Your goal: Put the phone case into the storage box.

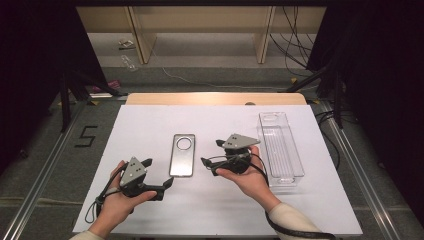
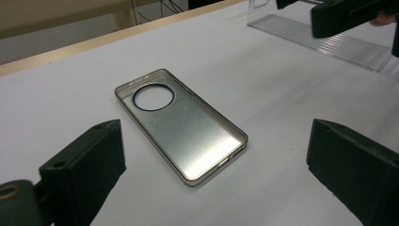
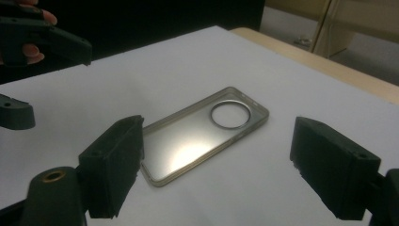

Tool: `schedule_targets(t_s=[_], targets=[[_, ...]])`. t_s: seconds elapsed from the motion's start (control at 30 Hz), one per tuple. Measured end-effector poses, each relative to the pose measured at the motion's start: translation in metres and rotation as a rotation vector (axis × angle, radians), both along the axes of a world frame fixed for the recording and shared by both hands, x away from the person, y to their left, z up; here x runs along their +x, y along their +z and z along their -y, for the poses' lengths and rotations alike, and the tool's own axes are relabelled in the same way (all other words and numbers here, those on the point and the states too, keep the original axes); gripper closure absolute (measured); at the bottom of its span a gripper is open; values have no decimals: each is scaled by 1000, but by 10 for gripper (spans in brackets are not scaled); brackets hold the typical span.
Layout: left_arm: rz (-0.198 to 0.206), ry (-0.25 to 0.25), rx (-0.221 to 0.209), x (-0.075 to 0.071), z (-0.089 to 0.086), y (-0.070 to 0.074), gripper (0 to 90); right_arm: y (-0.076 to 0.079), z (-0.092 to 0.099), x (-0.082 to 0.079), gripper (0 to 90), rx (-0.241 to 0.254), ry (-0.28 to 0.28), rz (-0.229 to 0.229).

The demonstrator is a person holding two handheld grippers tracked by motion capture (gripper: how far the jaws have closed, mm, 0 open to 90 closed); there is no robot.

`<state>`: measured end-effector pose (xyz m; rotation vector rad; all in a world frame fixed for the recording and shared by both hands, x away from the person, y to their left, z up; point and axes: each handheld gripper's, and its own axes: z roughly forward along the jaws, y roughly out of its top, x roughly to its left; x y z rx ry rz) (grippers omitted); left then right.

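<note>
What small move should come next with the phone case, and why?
Probably bring the left gripper forward to the phone case and close on its near edge. The case lies flat and free on the white table, both grippers are open, and the left one already points at it.

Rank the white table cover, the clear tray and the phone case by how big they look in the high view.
1. White table cover, by far the largest.
2. Clear tray, long and narrow.
3. Phone case, shorter than the tray and smallest.
</note>
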<state>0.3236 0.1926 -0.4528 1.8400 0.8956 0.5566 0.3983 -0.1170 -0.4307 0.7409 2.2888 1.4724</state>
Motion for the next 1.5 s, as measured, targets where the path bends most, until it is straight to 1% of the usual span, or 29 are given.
schedule_targets(t_s=[0.2,0.4,0.5,0.6,0.77,0.9,1.07,1.23,1.27,1.33,1.5], targets=[[1,0,2,0,-1,0,45,9,23,-9,172,44,-24,29],[1,1,2,0,-1,0,46,11,41,-15,166,51,-29,34],[0,2,2,0,-1,0,46,11,47,-18,165,52,-29,40],[1,2,4,0,-2,1,46,12,53,-20,164,52,-29,42],[-1,5,2,0,-2,0,46,13,57,-22,163,55,-28,42],[0,4,4,1,-3,0,46,13,57,-21,163,55,-28,40],[-1,4,7,1,-5,0,45,14,53,-22,161,35,-12,37],[-11,3,14,2,-8,0,41,17,43,-20,161,-4,13,39],[-12,1,15,2,-9,0,40,17,40,-20,161,-23,25,41],[-13,-1,18,2,-10,0,39,17,34,-19,163,-45,43,38],[-13,4,23,2,-13,0,37,16,18,-15,163,-76,69,26]])
